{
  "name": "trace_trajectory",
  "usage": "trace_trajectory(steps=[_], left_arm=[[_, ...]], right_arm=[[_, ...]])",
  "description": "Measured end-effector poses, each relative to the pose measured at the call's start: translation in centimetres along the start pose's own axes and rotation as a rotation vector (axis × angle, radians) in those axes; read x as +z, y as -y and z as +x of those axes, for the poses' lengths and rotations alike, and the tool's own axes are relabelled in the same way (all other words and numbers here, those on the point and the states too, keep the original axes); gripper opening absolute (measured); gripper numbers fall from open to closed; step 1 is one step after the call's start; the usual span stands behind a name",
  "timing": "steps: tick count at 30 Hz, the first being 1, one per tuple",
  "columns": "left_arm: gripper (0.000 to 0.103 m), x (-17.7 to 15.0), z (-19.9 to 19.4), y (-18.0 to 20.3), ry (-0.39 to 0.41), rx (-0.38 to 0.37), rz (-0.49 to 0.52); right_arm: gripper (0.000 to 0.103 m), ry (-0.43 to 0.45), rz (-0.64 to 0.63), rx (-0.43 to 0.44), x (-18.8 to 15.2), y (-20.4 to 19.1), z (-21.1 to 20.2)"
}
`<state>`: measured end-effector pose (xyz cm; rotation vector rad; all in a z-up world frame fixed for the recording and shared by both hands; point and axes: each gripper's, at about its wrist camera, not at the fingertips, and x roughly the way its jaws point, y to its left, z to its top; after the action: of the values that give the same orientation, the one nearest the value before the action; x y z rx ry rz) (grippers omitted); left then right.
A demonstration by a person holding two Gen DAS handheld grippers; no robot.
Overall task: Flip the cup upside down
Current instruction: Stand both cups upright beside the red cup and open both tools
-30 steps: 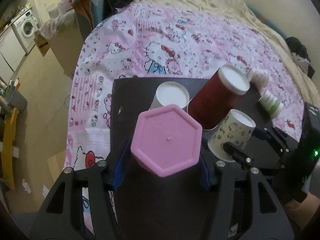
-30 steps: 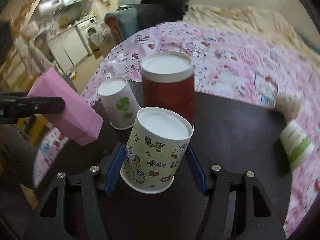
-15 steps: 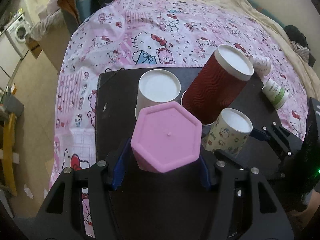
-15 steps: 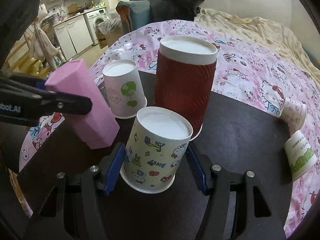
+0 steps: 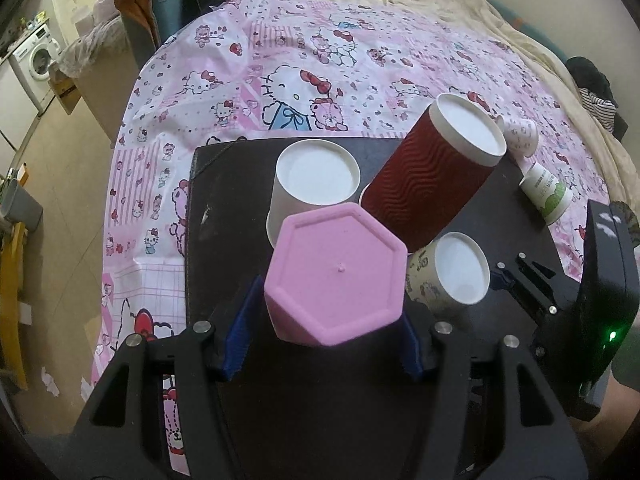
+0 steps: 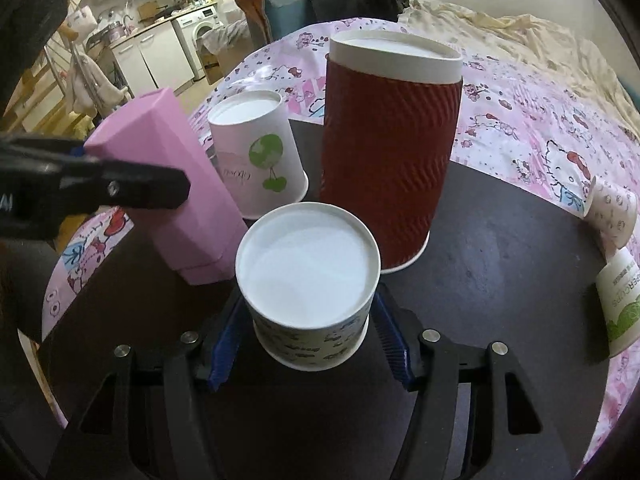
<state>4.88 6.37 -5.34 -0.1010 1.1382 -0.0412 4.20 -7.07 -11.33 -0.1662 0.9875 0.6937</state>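
Now we hold the pink hexagonal plastic cup (image 5: 335, 280) in our left gripper (image 5: 322, 344), the cartoon-printed paper cup (image 6: 308, 292) in our right gripper (image 6: 310, 344), both upside down.

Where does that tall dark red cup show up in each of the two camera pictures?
Left wrist view: the red cup stands upper right of centre, leaning right in the picture, behind the pink hexagonal cup.
Right wrist view: the red cup stands upside down at top centre.
Shared landmark: the white cup with a green print just left of it.
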Motion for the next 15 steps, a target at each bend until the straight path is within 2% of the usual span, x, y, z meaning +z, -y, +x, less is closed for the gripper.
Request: trace_trajectory(steps=[2, 6, 8, 10, 15], left_arm=[[0.058, 0.0, 0.0, 0.0, -0.001, 0.001, -0.004], [0.070, -0.1, 0.0, 0.0, -0.005, 0.011, -0.012], [0.076, -0.1, -0.2, 0.0, 0.003, 0.010, -0.017], [0.081, -0.3, -0.3, 0.1, 0.008, 0.015, -0.012], [0.081, -0.5, -0.3, 0.1, 0.007, 0.032, -0.002]], right_arm=[[0.064, -0.002, 0.008, 0.005, 0.0, 0.0, 0.0], [0.065, -0.018, 0.015, 0.016, 0.0, 0.1, 0.1], [0.074, -0.024, 0.021, 0.023, 0.1, 0.1, 0.0], [0.090, -0.016, 0.036, 0.017, 0.1, 0.3, -0.4], [0.091, 0.011, 0.050, 0.012, 0.3, 0.6, -1.6]])
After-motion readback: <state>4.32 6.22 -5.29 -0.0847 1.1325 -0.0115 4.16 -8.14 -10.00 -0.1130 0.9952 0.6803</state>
